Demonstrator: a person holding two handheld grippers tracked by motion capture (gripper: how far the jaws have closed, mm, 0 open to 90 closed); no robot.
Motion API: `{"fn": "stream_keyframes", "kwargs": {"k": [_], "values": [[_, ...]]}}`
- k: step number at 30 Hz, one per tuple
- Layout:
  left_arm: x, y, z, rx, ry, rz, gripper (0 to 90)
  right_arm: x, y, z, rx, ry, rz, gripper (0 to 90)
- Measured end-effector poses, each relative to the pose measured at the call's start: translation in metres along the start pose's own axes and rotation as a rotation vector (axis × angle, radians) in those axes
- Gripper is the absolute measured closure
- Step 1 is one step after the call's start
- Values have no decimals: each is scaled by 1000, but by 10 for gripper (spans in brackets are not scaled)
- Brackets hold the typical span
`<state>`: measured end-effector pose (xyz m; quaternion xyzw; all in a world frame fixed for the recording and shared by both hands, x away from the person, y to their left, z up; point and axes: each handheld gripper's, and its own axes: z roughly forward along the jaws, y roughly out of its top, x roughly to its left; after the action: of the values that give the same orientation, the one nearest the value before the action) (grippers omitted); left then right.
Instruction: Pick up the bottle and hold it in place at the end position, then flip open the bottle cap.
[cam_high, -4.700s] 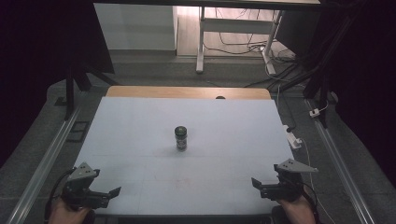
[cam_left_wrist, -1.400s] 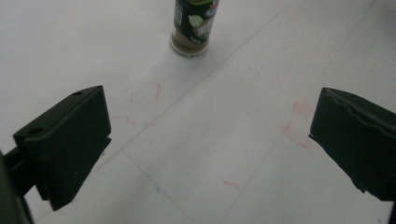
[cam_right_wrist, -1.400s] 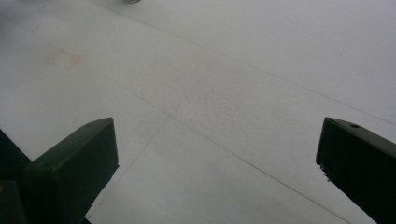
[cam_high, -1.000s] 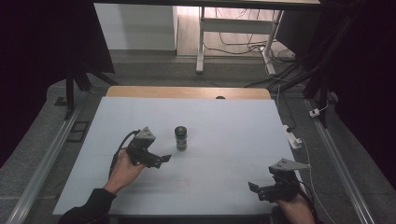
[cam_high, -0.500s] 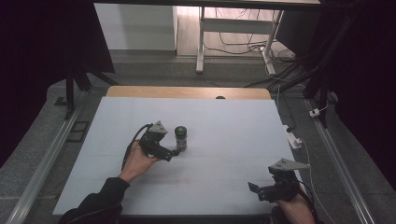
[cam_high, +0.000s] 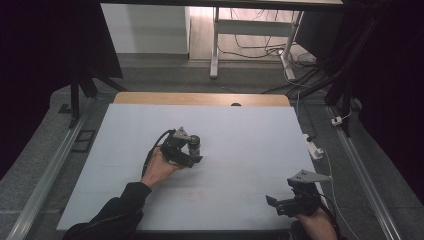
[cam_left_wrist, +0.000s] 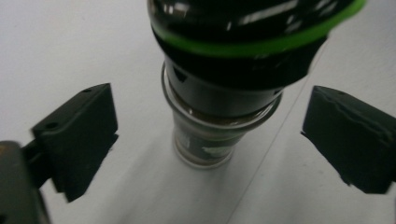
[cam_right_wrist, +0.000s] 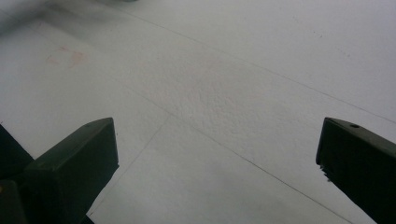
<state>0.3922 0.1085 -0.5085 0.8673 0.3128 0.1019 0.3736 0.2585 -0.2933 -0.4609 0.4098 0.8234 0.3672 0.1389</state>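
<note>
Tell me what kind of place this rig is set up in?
Looks like a lab or workshop data-collection station, not a home. A table with a plain white top holds one small dark bottle; dark curtains flank it, and loose cables trail on the floor behind.

Jar (cam_high: 194, 145) upright on table (cam_high: 250, 130), mid-left

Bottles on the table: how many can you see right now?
1. A small dark bottle with a green ring stands upright near the middle of the white table, between the jaws of the left claw, which do not yet touch it.
</note>
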Motion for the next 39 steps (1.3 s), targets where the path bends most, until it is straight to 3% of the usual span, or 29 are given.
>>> {"fn": "stream_keyframes", "kwargs": {"k": [2, 13, 14, 39], "values": [[1, -2, 0, 1, -3, 15, 183, 0, 0, 0, 0, 1, -1, 0], [1, -3, 0, -12, 7, 35, 425, 1, 0, 0, 3, 0, -5, 0], [1, -3, 0, -13, 4, 37, 499, 1, 0, 0, 5, -1, -6, 0], [0, -4, 0, -11, -4, 45, 536, 2, 0, 0, 2, -5, -18, 0]]}}
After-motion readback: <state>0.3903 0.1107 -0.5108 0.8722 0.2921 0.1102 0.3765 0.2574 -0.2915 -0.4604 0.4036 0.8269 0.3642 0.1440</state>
